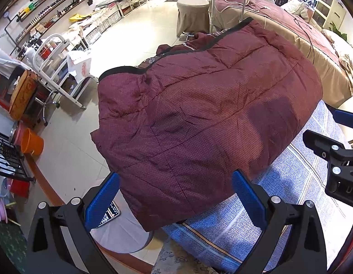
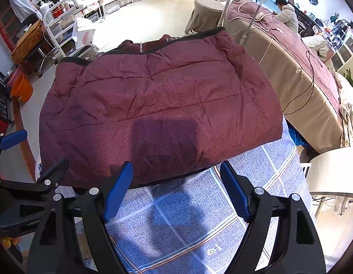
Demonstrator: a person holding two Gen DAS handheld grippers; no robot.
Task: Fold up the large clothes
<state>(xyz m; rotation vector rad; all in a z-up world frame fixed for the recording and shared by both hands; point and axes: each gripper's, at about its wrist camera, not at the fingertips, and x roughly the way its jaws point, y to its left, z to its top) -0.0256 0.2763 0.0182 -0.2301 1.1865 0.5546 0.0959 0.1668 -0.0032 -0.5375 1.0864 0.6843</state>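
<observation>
Lying folded on the blue cloth [image 2: 187, 217], the jacket [image 2: 158, 114] overhangs its left edge. Both the left gripper [image 1: 176, 201] and right gripper [image 2: 176, 191] hover with fingers spread, holding nothing. A careless nudge could tip the overhanging bulk floorward.

Jacket [image 1: 199, 118] covers most of the bench [image 1: 290, 201]; far hem and zipper side drop out of sight behind its bulk. Phone [image 1: 110, 213] half hidden behind the left gripper's left finger. Right gripper [image 1: 336, 159] cut off by the right edge. Shelf bottles [image 1: 46, 11] at far left too small to identify. Seated person [image 2: 288, 13] at far right partly hidden behind a bed [image 2: 290, 68].
</observation>
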